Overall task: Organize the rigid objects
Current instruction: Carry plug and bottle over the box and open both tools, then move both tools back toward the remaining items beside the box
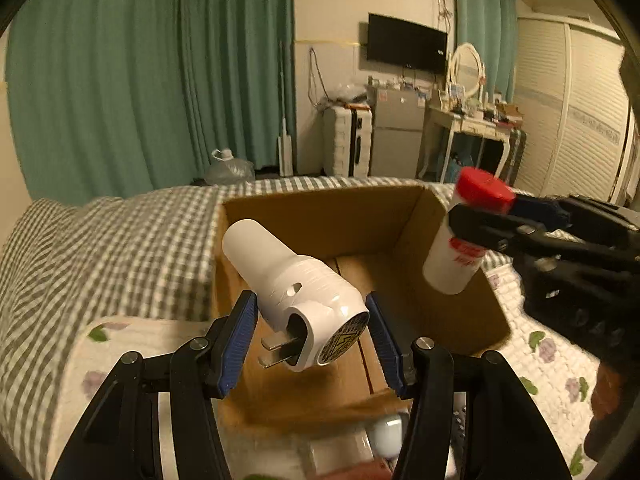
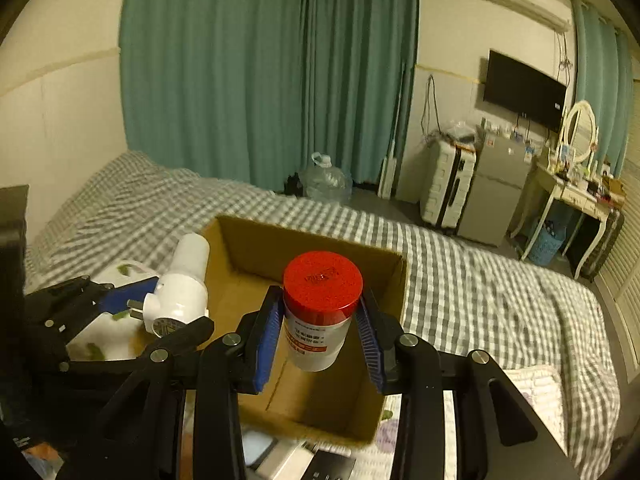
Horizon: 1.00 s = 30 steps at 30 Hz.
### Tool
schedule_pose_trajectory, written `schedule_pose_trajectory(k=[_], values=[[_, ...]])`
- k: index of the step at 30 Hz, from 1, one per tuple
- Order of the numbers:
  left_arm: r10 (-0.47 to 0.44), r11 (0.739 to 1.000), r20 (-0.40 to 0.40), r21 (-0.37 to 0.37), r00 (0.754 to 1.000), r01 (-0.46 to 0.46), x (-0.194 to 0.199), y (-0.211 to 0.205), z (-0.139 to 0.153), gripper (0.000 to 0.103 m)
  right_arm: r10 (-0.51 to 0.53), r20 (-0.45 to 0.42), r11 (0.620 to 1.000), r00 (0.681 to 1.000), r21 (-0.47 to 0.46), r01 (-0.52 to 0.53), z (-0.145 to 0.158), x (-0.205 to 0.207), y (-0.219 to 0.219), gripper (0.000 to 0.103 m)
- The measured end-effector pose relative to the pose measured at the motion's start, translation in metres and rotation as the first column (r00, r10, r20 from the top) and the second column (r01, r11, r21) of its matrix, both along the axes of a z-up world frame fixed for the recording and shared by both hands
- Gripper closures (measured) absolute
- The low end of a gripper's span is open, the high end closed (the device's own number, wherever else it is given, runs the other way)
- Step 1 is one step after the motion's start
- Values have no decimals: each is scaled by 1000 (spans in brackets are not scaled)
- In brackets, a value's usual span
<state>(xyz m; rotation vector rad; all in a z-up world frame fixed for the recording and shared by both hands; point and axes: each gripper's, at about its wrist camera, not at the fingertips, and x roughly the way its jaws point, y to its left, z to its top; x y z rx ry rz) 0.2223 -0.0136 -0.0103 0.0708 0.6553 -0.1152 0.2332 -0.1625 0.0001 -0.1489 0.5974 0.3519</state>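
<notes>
My left gripper (image 1: 312, 338) is shut on a white plug-in device (image 1: 296, 288) with metal prongs and a round label, held tilted over the near left part of an open cardboard box (image 1: 320, 216). My right gripper (image 2: 318, 334) is shut on a white bottle (image 2: 318, 334) with a red cap (image 2: 322, 280), held upright above the box (image 2: 248, 248). The bottle (image 1: 456, 256) and right gripper (image 1: 480, 224) show at right in the left wrist view; the white device (image 2: 180, 288) and left gripper (image 2: 132, 304) show at left in the right wrist view.
The box sits on a bed with a checked cover (image 2: 480, 280) and a floral quilt (image 1: 552, 364). Several small objects (image 1: 384, 436) lie blurred in front of the box. A suitcase (image 2: 444, 184), a small fridge (image 2: 496, 196) and a dressing table (image 2: 572, 192) stand beyond the bed.
</notes>
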Motion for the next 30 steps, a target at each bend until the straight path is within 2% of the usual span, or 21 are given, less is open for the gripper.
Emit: schedule_pose_trajectory(k=[4,7,8,9,11,16,19,22,26,30], values=[[-33,999,-11,3,999,33,9,-5,-8,46,-16,-63,1000,998,3,16,-26,26,1,66],[-43,999,10,9,999,43,6,-8,-13,44,-29,-75,1000,997,1,30,-35,27,-1,65],[-46,999,21,9,999,46,4,-8,-13,43,-35,-70,999,997,2,35,-37,23,-3,59],[-44,999,33,11,998,44,-1,-9,-12,41,-50,-57,999,997,-5,49,-34,19,-5,38],[-40,999,51,15,998,39,-12,-11,-6,37,-73,-20,997,997,-4,73,-24,7,-14,25],[-9,999,92,44,996,5,-44,-17,22,33,-101,20,995,995,-10,101,13,-28,-35,23],[-3,999,127,48,992,-3,-72,-21,45,29,-118,65,992,991,-27,120,38,-57,-47,15],[27,998,149,46,988,-34,-101,-18,54,27,-134,85,989,987,-49,138,51,-84,-56,11],[73,996,137,40,988,-80,-128,-11,45,26,-139,76,988,987,-61,143,48,-115,-62,11],[99,994,106,36,989,-103,-145,-6,23,26,-146,23,987,989,-66,147,21,-129,-64,11]])
